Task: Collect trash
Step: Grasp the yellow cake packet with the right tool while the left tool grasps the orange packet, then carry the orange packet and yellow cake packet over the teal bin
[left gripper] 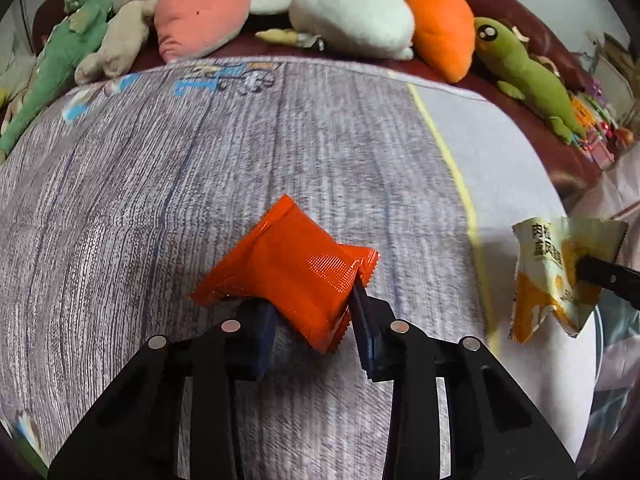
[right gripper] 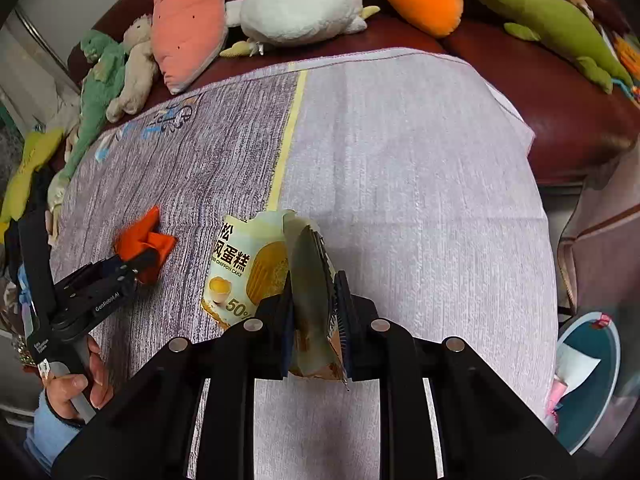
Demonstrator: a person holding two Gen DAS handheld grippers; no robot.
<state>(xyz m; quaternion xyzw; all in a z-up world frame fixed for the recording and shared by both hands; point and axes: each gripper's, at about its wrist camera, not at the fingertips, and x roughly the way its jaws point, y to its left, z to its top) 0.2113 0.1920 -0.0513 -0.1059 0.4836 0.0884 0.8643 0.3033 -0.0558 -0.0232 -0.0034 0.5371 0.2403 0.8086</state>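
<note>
My left gripper [left gripper: 316, 300] is shut on an orange snack wrapper [left gripper: 288, 268], held just above the grey cloth-covered table [left gripper: 160, 200]. It also shows in the right wrist view [right gripper: 138, 262] with the orange wrapper [right gripper: 140, 240] at its tips. My right gripper [right gripper: 314, 292] is shut on a cream and yellow chiffon cake wrapper [right gripper: 256, 264], held over the table. That wrapper shows in the left wrist view [left gripper: 548, 276] at the right, pinched by the right gripper's fingers [left gripper: 600, 276].
Several plush toys lie along the dark red sofa behind the table: a pink carrot [right gripper: 188, 20], a white one [right gripper: 300, 0], an orange carrot [left gripper: 440, 28], green ones [left gripper: 528, 76]. A teal bin [right gripper: 588, 376] with scraps stands at the table's right.
</note>
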